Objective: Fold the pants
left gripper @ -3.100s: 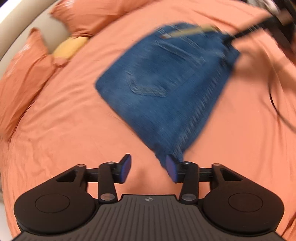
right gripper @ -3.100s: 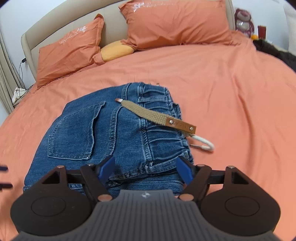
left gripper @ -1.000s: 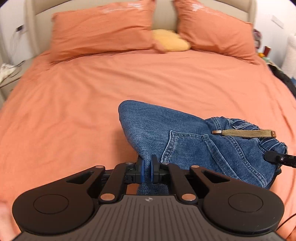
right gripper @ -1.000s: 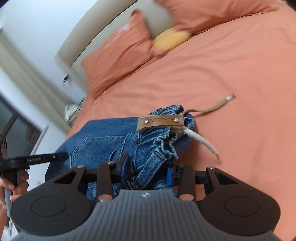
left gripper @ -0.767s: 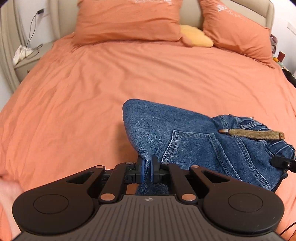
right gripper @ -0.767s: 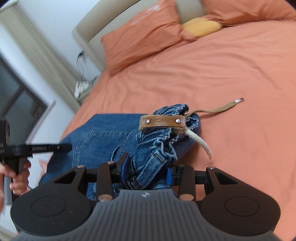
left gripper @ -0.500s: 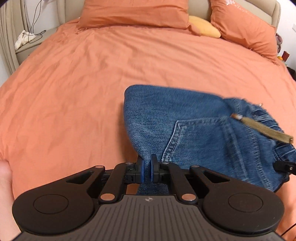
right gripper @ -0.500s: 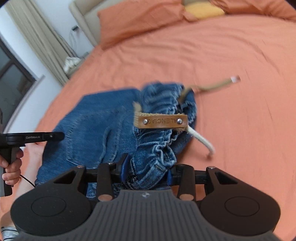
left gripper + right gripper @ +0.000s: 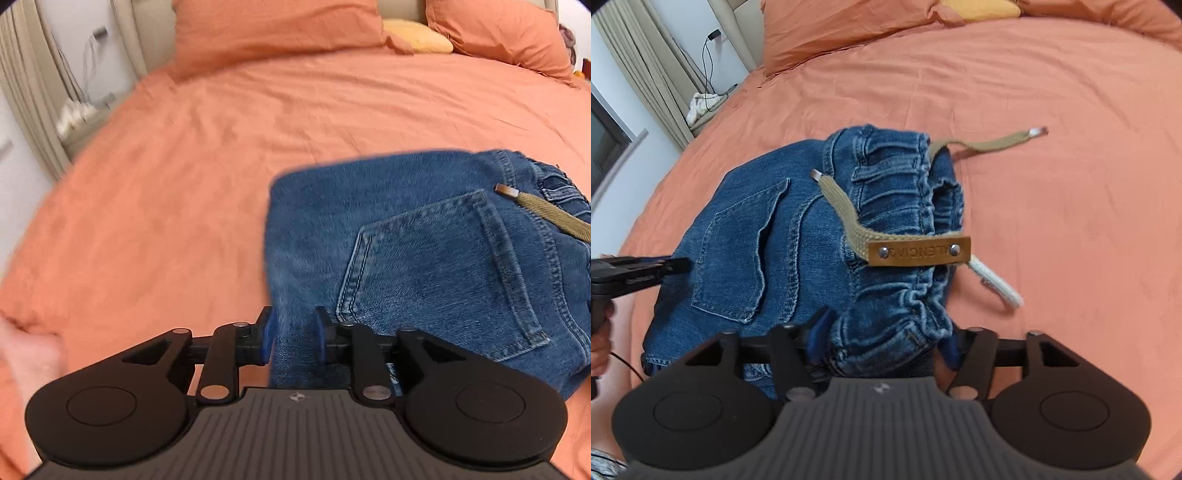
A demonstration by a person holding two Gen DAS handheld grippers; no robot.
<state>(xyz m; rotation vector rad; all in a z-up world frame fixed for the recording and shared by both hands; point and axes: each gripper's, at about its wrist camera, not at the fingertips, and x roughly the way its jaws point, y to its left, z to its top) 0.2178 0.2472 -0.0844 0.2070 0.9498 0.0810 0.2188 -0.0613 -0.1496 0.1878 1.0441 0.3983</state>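
Pants (image 9: 424, 258) folded into a compact denim stack on the orange bed cover (image 9: 184, 184), lying right in front of both tongs. Left gripper (image 9: 293, 338): jaws have just been opening, a fold edge of denim sits between the blue pads but they look clear of it, so released, not clamped. Right gripper (image 9: 882, 341): jaws also just been opening, the bunched elastic waistband (image 9: 897, 206) fills the gap; the left pad looks close to the cloth, I read it as let go. Risk 1: either pad snags denim on pull-back and drags the top layer, undoing the fold; the right side is worse because the gathered waistband is thick and sits deep between the jaws. Risk 2: just beyond the right tongs, the tan belt strap (image 9: 849, 218) with its leather tag (image 9: 919, 251) lies loose across the waistband, and the white cord (image 9: 997, 284) trails onto the cover beside it; hook either on retreat and the stack slews. Further out, the strap's other end (image 9: 997, 142) lies off the pile, untidy. Back out straight along the finger line, no sideways sweep.
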